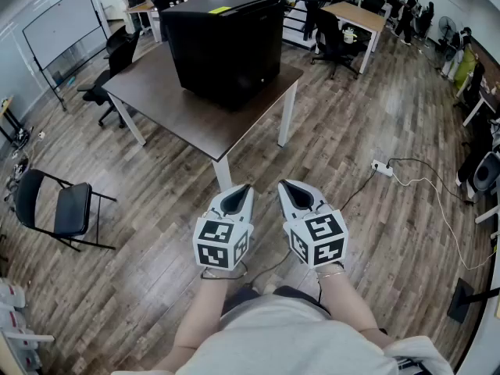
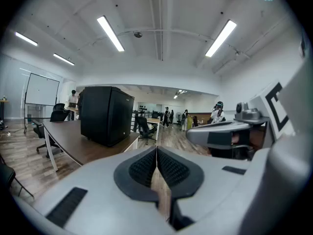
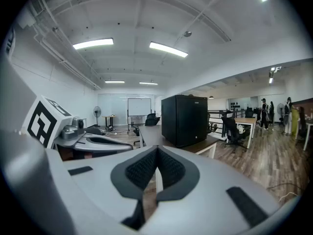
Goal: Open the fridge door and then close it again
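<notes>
A small black fridge (image 1: 225, 39) stands with its door closed on a dark brown table (image 1: 195, 112) ahead of me; it also shows in the left gripper view as the fridge (image 2: 105, 115) and in the right gripper view as the fridge (image 3: 184, 119). My left gripper (image 1: 241, 189) and right gripper (image 1: 286, 186) are held side by side over the wooden floor, well short of the table. Both are shut with nothing between their jaws. In its own view the left gripper (image 2: 156, 151) has its pads pressed together, as does the right gripper (image 3: 156, 153).
A black folding chair (image 1: 58, 208) stands at the left. Office chairs (image 1: 109, 73) sit by the table's far left. A power strip with cables (image 1: 383, 167) lies on the floor at the right. Further desks (image 1: 355, 18) and people are at the back.
</notes>
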`<state>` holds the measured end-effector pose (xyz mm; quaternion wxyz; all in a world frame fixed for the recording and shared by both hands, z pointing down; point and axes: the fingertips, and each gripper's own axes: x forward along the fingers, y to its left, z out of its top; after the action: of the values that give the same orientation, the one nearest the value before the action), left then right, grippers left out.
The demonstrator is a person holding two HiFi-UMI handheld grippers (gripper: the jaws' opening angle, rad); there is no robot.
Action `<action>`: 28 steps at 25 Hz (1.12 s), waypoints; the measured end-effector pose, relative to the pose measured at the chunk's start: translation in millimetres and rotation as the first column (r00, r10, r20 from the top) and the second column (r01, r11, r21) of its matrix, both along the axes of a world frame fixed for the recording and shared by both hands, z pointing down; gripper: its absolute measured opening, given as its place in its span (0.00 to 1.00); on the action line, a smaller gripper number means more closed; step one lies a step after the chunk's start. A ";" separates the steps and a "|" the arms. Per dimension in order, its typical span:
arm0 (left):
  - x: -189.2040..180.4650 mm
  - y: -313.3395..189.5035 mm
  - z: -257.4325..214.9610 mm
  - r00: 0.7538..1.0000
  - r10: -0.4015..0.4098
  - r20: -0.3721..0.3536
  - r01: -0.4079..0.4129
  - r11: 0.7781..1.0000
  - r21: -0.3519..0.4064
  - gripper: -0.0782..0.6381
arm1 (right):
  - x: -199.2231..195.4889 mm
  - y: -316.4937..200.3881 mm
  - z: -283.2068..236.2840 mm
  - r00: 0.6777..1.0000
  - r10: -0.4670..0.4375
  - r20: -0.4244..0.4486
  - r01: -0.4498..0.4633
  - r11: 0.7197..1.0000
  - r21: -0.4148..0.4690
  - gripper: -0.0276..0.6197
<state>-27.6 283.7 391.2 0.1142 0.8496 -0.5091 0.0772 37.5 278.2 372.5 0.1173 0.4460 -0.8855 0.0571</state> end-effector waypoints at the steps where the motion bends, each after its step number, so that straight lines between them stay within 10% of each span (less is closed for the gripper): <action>1: -3.6 -0.2 1.4 1.000 -0.001 -0.003 0.001 1.000 -0.008 0.12 | 1.2 -1.3 1.6 1.000 0.005 -0.005 -0.005 1.000 0.000 0.04; 28: 39.2 1.2 28.7 0.997 0.025 0.074 -0.022 0.999 -0.033 0.12 | 49.8 6.8 26.9 0.999 0.011 0.036 -0.011 1.000 -0.018 0.04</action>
<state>11.6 284.9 419.9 0.1078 0.8502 -0.5016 0.1181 87.3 285.0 399.4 0.1051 0.4488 -0.8844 0.0734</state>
